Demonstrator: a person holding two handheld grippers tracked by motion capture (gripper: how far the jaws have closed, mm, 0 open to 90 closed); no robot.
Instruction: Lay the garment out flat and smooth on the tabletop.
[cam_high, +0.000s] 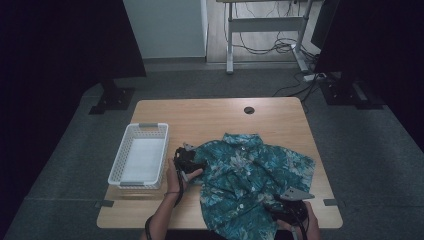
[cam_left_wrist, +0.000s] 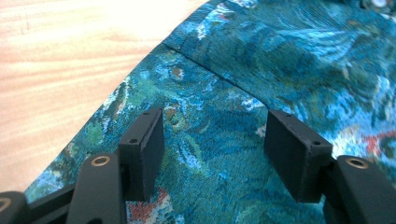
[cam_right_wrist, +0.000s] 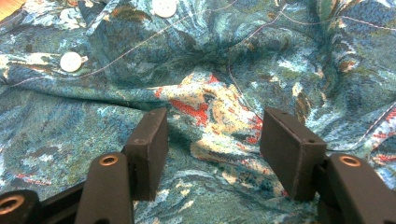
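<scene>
Nearest the high camera, the person's forearms come in from the bottom edge, each hand carrying a black two-jaw gripper. No brand, label or writing can be read on anything here.

Going left to right: a white plastic basket (cam_high: 139, 156) stands on the left part of the table (cam_high: 210, 116), rectangular, with slotted lattice walls and a smooth pale floor. The table is light wood with rounded corners, a fine straight grain and a small dark round hole near its far edge.

Just beside the basket, the left gripper (cam_high: 186, 161) rests at the left sleeve of the shirt (cam_high: 250, 175). In the left gripper view its jaws stand released, well apart, their flat matte black pads hovering over the sleeve cloth near a stitched seam; the cloth lies under the gap, not pinched.

The shirt lies spread on the middle and right of the table, collar toward the far edge, its hem hanging over the near edge. It is a short-sleeved woven fabric, teal and blue with a leafy print and patches of cream and red, rumpled into soft folds, with small round white buttons (cam_right_wrist: 71, 61) down the front.

The right gripper (cam_high: 292, 206), topped by a grey three-cornered plate, sits at the lower right part of the shirt. In the right gripper view its jaws are likewise released, spread over a wrinkled cream-and-red patch without clamping it.
</scene>
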